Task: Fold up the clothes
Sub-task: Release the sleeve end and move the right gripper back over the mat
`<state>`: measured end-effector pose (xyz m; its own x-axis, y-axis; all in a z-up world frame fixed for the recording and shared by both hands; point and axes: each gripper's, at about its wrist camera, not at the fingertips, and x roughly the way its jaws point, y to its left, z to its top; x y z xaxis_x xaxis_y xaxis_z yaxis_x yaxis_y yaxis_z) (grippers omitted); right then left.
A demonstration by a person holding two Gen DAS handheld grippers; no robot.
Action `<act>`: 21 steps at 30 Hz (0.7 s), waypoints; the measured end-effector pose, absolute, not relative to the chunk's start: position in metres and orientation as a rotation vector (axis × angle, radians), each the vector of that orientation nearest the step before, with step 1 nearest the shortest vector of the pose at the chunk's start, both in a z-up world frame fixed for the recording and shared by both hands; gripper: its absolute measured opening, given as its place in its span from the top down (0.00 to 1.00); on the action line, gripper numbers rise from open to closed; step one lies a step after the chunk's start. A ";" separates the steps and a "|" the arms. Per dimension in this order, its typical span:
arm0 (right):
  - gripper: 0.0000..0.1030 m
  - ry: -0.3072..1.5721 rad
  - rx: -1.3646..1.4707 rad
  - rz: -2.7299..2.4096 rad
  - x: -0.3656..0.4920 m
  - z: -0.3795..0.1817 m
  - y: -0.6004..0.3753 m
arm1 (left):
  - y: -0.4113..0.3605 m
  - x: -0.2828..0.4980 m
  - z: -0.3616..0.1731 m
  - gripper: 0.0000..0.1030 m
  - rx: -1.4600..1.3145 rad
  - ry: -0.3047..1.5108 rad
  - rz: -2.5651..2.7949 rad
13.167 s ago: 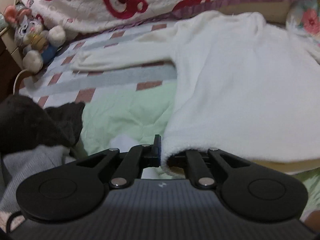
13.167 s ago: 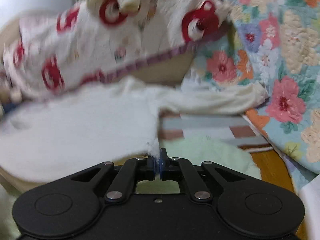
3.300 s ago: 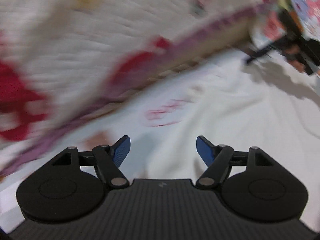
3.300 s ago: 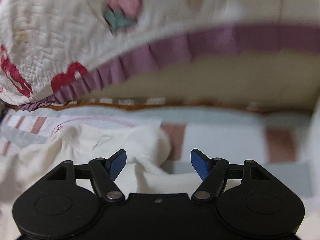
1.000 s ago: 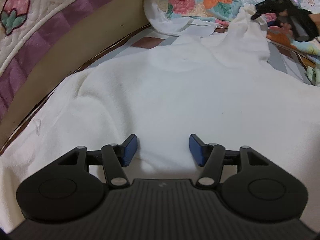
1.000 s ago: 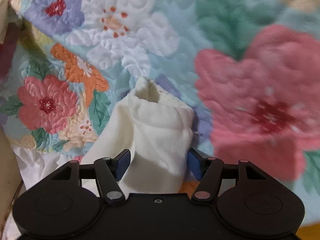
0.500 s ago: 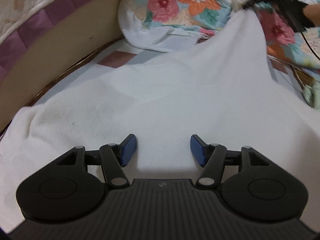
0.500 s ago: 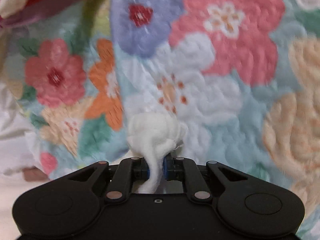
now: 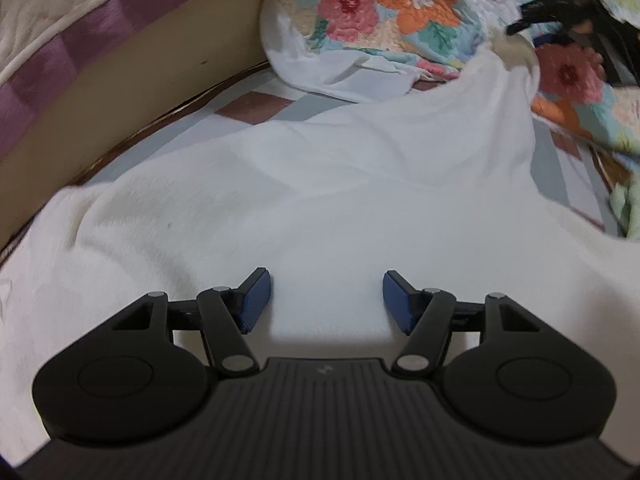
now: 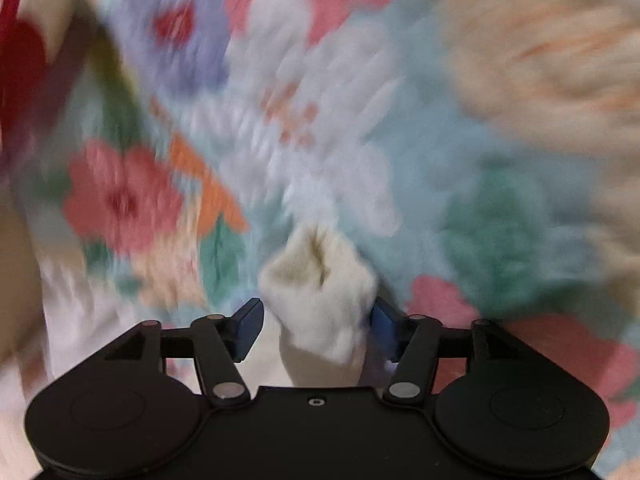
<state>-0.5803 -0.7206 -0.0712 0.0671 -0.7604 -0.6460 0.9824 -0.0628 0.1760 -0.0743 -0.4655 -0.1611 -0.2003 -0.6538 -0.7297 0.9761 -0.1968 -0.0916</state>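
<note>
Your left gripper [image 9: 324,300] points down over the white sweater [image 9: 320,200], which lies spread on the bed. Its two blue pads [image 9: 253,300] stand well apart, with only the flat body of the sweater under the gap; they grip nothing. The cloth looks soft and a little wrinkled, with shallow folds that run toward the far right.

On that far side one sleeve [image 9: 508,80] of the sweater rises up from the body, toward the flowered quilt [image 9: 400,0]. Your right gripper [image 9: 568,12] shows there as a dark blurred shape, just beside the end of this sleeve.

In the right wrist view, the right gripper [image 10: 316,328] has the sleeve cuff [image 10: 320,292] between its blue pads [image 10: 248,328]. The jaws are opening at this moment. The left pad stands clear of the cuff, with a gap that you can see; the right pad is just at the edge of the cloth, and I cannot tell if it touches. The cuff stands upright between them, bunched, with its open end turned away from the camera. Behind it the flowered quilt fills the view, much blurred.

At the left of the left wrist view there is a beige bed board [image 9: 140,72], and above it a quilt with a purple border [image 9: 60,60]. A checked sheet [image 9: 256,108] shows between the board and the sweater.
</note>
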 end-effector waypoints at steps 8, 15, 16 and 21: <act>0.39 0.493 0.488 -1.340 -0.492 -0.068 -0.688 | -0.467 -0.059 -0.163 0.40 0.564 0.757 -1.648; 0.38 0.821 0.514 -1.463 -0.465 -0.148 -0.731 | -0.450 -0.051 -0.164 0.40 0.639 0.685 -1.567; 0.38 0.803 0.497 -1.496 -0.469 -0.147 -0.737 | -0.445 -0.048 -0.164 0.40 0.645 0.675 -1.554; 0.46 0.705 0.439 -1.634 -0.493 -0.136 -0.761 | -0.416 -0.026 -0.160 0.36 0.621 0.658 -1.503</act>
<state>-0.4932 -0.7611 -0.1356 -0.1870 -0.7452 -0.6401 0.9770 -0.0731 -0.2003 -0.0262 -0.4160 -0.1599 -0.0343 -0.6853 -0.7275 0.9994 -0.0161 -0.0319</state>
